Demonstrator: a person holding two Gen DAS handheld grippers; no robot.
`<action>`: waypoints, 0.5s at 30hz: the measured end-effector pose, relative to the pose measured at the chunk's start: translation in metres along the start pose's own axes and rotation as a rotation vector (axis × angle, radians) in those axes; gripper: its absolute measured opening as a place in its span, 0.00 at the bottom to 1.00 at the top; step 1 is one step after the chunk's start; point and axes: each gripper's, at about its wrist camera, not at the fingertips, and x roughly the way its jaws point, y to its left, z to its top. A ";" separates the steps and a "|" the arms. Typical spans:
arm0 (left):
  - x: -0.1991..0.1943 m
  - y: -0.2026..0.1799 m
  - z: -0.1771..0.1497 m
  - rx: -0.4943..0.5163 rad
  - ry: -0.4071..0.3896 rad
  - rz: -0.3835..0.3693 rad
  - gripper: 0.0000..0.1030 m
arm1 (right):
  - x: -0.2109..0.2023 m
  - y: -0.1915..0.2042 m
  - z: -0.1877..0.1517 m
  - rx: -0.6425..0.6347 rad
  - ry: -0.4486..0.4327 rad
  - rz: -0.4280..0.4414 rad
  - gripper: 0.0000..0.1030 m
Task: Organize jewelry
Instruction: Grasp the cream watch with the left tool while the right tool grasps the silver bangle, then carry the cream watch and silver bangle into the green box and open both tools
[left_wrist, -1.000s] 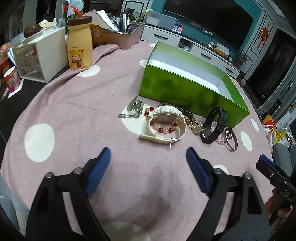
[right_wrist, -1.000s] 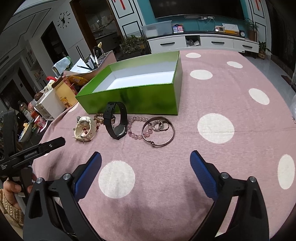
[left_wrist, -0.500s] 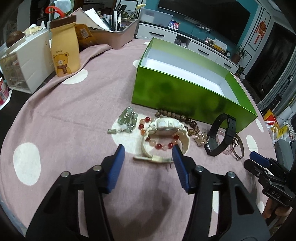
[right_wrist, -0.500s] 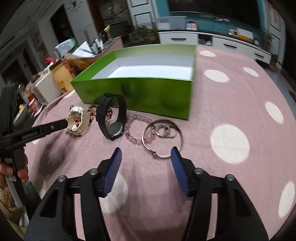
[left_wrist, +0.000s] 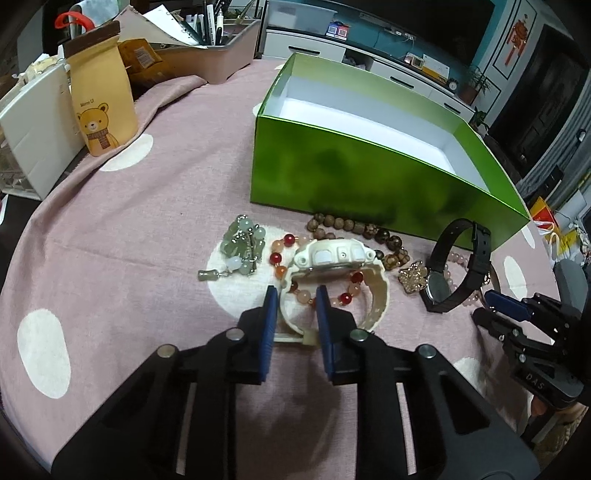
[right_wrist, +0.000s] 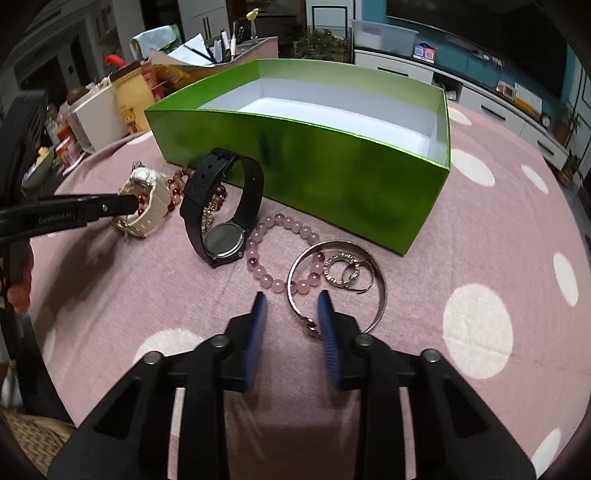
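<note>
Our left claw (left_wrist: 294, 295) grips the cream watch (left_wrist: 334, 271) strap — right claw (right_wrist: 290, 304) narrowed around the bangle (right_wrist: 334, 284), not closed.

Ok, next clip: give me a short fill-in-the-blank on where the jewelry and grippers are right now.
1. The left gripper has its fingers around the strap of the ____ watch.
2. The box has ____ jewelry in it.
3. The rings lie inside the ____.
4. The black watch lies ____ the box.

Missing: white; no; bangle; outside

"das" on right gripper (left_wrist: 535, 384); "genrobot.ai" on left gripper (right_wrist: 62, 220).
</note>
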 end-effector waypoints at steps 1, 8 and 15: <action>0.000 0.000 0.000 -0.003 0.000 -0.001 0.19 | 0.000 0.000 0.000 -0.004 0.001 -0.004 0.16; -0.001 0.006 -0.001 -0.026 -0.014 -0.010 0.07 | -0.007 0.001 -0.005 -0.019 -0.028 -0.017 0.05; -0.018 0.007 -0.007 -0.040 -0.048 -0.032 0.07 | -0.032 -0.002 -0.006 0.029 -0.104 0.008 0.05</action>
